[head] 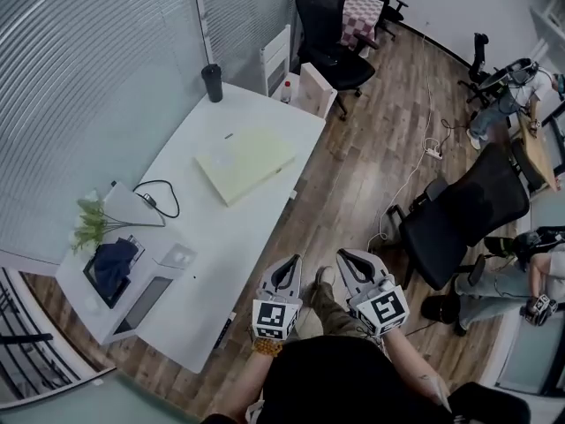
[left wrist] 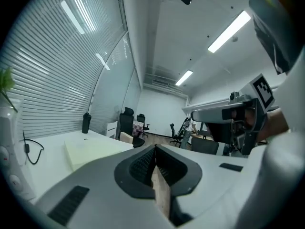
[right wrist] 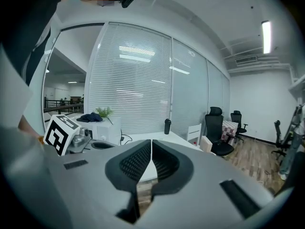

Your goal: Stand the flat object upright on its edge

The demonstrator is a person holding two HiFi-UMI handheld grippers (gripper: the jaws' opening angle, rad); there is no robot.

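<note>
A pale yellow flat slab (head: 244, 162) lies flat on the white table (head: 212, 237), towards its far end. Both grippers hang close to my body, beyond the table's near right edge and over the wooden floor. My left gripper (head: 291, 263) is shut with nothing between its jaws, and so is my right gripper (head: 346, 258) beside it. In the left gripper view the slab (left wrist: 90, 149) shows ahead at left, past the shut left gripper (left wrist: 155, 152). The right gripper view shows the shut right gripper (right wrist: 151, 148) pointing towards the table (right wrist: 164, 138).
A black bottle (head: 212, 83) stands at the table's far corner. A black cable (head: 159, 197) and a white box with a plant (head: 91, 223) and blue cloth (head: 115, 263) occupy its near left. Black office chairs (head: 468, 210) (head: 331, 34) stand on the floor.
</note>
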